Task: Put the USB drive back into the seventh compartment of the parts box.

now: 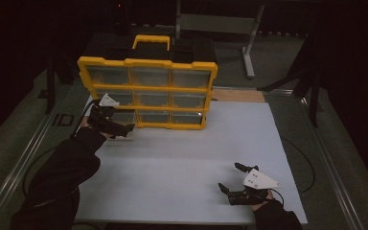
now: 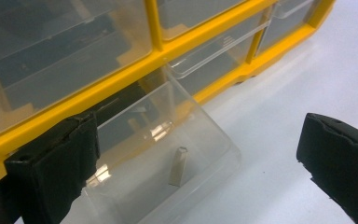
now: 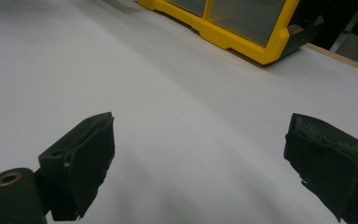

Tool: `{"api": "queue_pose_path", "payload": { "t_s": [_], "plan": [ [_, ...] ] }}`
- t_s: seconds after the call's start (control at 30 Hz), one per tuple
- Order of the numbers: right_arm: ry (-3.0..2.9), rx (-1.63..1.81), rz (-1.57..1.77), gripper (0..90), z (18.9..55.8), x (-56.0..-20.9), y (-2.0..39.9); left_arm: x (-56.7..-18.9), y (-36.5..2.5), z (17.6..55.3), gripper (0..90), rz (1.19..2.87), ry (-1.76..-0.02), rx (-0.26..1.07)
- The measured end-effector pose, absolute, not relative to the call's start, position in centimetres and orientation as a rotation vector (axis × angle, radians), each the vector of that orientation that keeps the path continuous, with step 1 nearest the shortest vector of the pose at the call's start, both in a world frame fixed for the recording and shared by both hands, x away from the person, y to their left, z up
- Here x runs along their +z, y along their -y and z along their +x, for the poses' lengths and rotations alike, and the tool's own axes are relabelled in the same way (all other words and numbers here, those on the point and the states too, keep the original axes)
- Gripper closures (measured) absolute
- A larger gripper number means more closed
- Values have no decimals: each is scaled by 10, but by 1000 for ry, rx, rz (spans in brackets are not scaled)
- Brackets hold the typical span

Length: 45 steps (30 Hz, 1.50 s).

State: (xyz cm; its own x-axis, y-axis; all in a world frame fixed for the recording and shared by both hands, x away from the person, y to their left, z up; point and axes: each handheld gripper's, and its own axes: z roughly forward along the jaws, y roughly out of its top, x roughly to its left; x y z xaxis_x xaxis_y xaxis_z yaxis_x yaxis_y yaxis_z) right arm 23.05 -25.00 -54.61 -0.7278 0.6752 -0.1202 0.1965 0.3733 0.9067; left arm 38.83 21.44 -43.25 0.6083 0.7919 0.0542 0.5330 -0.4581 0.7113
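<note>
High view: yellow organizer (image 1: 147,91) stood upright on the white surface (image 1: 182,163). Left claw (image 1: 124,129) sat at its lower-left corner, by the pulled-out clear drawer (image 1: 123,116); right claw (image 1: 230,178) rested well apart, toward the near right.

Left gripper view: jaws spread wide, released, nothing between the pads. Drawer (image 2: 168,154) open just ahead, a small beige piece (image 2: 179,166) lying inside.

Right gripper view: jaws open, empty, over bare surface; organizer (image 3: 242,28) beyond.
</note>
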Motion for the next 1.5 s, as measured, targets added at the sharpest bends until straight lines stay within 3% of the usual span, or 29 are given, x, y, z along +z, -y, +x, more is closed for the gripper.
{"api": "queue_pose_path", "payload": {
  "t_s": [0.8,1.5],
  "plan": [
    [-2170,1342,723,88,236,-546,246,-434,-206,351,4,2147,-947,470],
    [-2169,1342,722,88,235,-545,245,-463,-209,311,4,2132,-896,429]
  ]
}}
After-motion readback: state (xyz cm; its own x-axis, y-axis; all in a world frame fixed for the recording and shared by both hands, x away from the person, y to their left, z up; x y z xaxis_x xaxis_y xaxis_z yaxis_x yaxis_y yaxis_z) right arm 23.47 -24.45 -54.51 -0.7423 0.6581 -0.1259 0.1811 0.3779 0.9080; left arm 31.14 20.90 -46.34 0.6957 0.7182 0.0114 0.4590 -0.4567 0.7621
